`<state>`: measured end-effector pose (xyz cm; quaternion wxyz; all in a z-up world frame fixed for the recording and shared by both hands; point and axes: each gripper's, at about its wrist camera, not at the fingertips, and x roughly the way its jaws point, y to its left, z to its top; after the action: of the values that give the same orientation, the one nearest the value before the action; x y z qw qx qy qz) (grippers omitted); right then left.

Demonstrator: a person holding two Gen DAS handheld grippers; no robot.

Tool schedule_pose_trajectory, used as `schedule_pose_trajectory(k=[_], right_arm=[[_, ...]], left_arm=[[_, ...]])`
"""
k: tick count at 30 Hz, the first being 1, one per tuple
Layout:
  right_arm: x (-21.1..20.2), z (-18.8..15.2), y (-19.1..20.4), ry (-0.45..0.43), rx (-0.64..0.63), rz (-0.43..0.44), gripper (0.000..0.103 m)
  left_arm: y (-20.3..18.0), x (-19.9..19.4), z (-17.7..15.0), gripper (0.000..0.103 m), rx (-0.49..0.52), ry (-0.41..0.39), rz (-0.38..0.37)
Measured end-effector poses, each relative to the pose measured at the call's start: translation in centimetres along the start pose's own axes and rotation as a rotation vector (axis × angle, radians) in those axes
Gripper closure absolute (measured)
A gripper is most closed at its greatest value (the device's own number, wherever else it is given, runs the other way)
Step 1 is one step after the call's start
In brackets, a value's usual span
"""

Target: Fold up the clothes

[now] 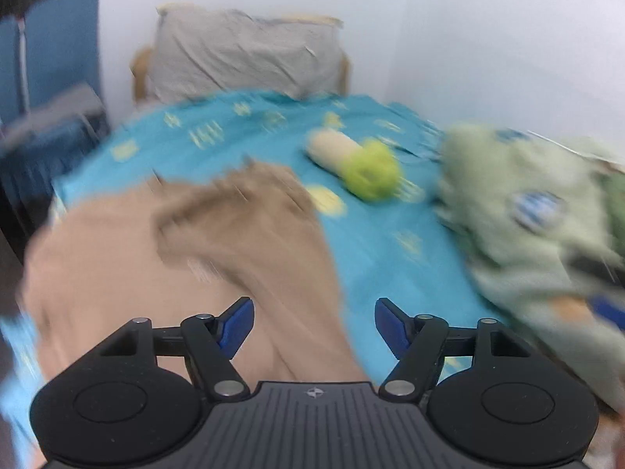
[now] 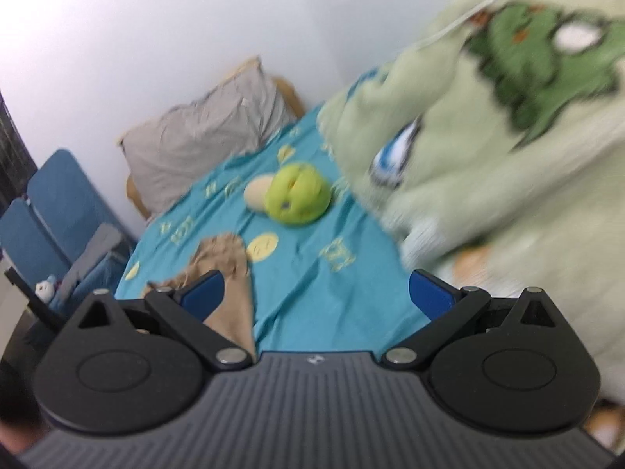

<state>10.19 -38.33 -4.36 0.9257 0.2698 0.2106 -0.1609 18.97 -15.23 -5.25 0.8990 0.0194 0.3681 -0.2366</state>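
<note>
A tan garment (image 1: 164, 258) lies crumpled on the teal bed sheet (image 1: 375, 242), just ahead of and under my left gripper (image 1: 314, 326), which is open and empty above it. In the right wrist view a corner of the tan garment (image 2: 226, 273) shows at the left finger. My right gripper (image 2: 316, 297) is open and empty above the sheet (image 2: 312, 273). Both views are blurred.
A pale green fleece blanket (image 1: 527, 234) with printed patches is heaped on the right of the bed; it also shows in the right wrist view (image 2: 488, 148). A green and cream plush toy (image 1: 359, 164) lies mid-bed. A grey pillow (image 1: 242, 58) leans at the head. Blue chairs (image 1: 50, 78) stand left.
</note>
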Motion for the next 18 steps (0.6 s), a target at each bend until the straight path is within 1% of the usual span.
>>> schedule_pose_trajectory(k=[1, 6, 7, 10, 12, 15, 18], right_arm=[[-0.9, 0.2, -0.4, -0.012, -0.008, 0.001, 0.0], [-5.1, 1.2, -2.3, -0.071, -0.047, 0.007, 0.0], [-5.6, 1.4, -2.9, -0.083, -0.033, 0.009, 0.0], [-6.8, 2.0, -4.3, -0.12, 0.014, 0.006, 0.0], [-5.9, 1.9, -4.4, -0.097, 0.015, -0.01, 0.0], [-4.5, 1.7, -4.5, -0.06, 0.015, -0.034, 0.0], [-4.2, 1.4, -4.5, -0.045, 0.021, -0.018, 0.0]], left_arm=[[-1.0, -1.1, -1.8, 0.037, -0.01, 0.014, -0.036], [-6.0, -3.4, -8.7, 0.046, 0.058, 0.063, -0.169], [-7.2, -3.5, -9.9, 0.047, 0.092, 0.067, -0.185], [-9.7, -2.9, -12.2, 0.052, 0.172, 0.101, -0.227], [-10.9, -2.1, -13.4, 0.059, 0.214, 0.132, -0.253], [-11.6, -1.0, -14.5, 0.06, 0.255, 0.161, -0.261], [-11.9, 0.2, -15.3, 0.06, 0.279, 0.193, -0.252]])
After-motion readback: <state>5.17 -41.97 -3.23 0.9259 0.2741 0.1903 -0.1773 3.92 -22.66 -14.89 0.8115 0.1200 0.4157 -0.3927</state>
